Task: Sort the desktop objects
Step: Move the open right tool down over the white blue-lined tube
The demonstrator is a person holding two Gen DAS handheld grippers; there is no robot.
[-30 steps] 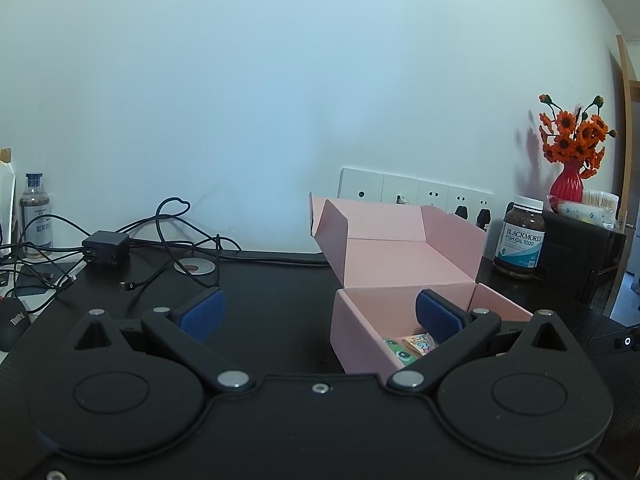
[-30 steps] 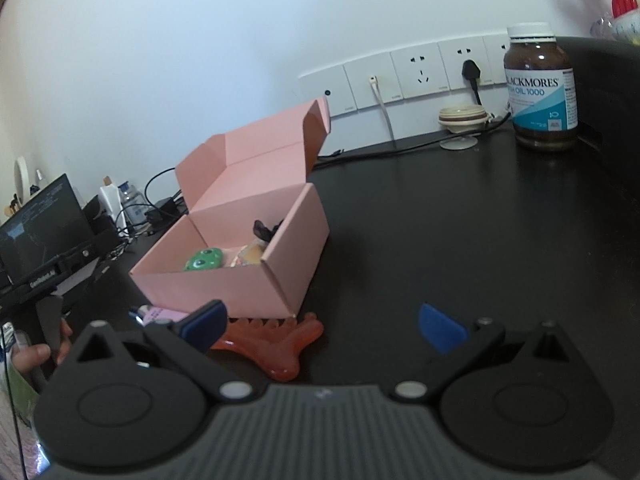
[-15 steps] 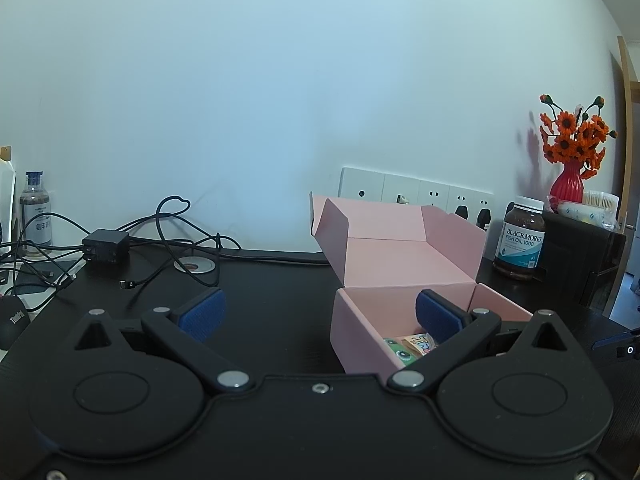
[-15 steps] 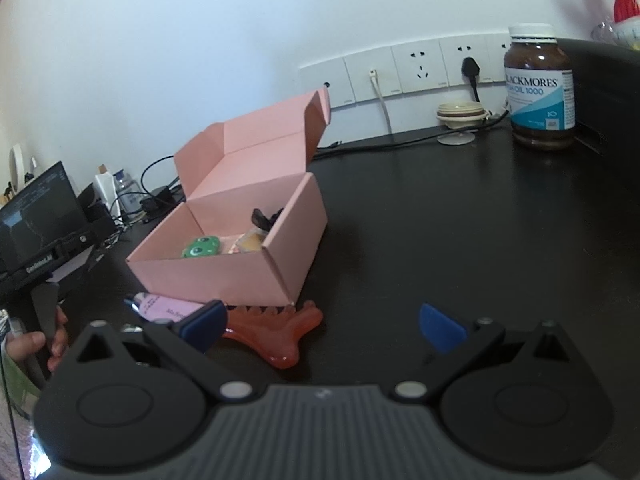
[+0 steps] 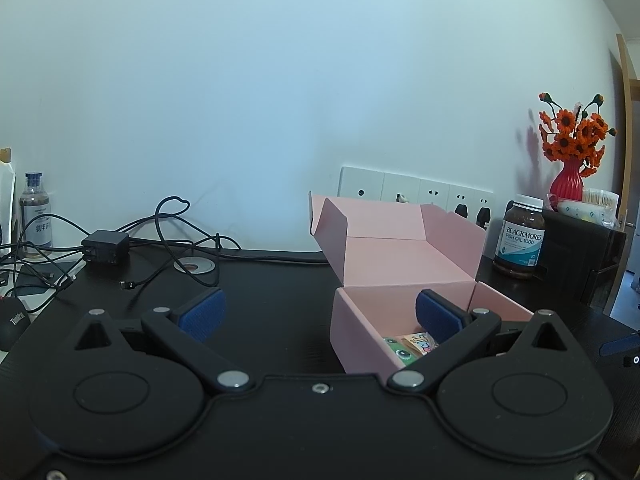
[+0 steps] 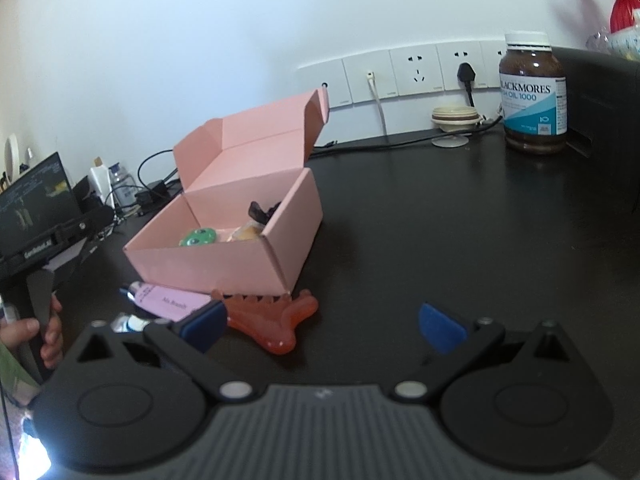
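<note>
Drawing back from pink box (image 6: pixel 224 256) at centre left, right gripper (image 6: pixel 322 326) spread, empty; orange comb (image 6: pixel 276 320) lying against box front; left gripper (image 5: pixel 318 314) spread beside box.

Count on the black desk: one open pink cardboard box (image 6: pixel 224 248). Inside it, three items visible: one green googly-eyed toy (image 6: pixel 199 237), one yellowish printed packet (image 6: pixel 245 233), one black clip-like piece (image 6: pixel 261 212). Outside the box, against its front wall: one translucent orange comb-shaped scraper (image 6: pixel 272 318), one pink tube (image 6: pixel 168 300), one small white-and-blue tube (image 6: pixel 130 323). One brown fish-oil bottle (image 6: pixel 534 94). One red vase of orange flowers (image 5: pixel 570 152).
</note>
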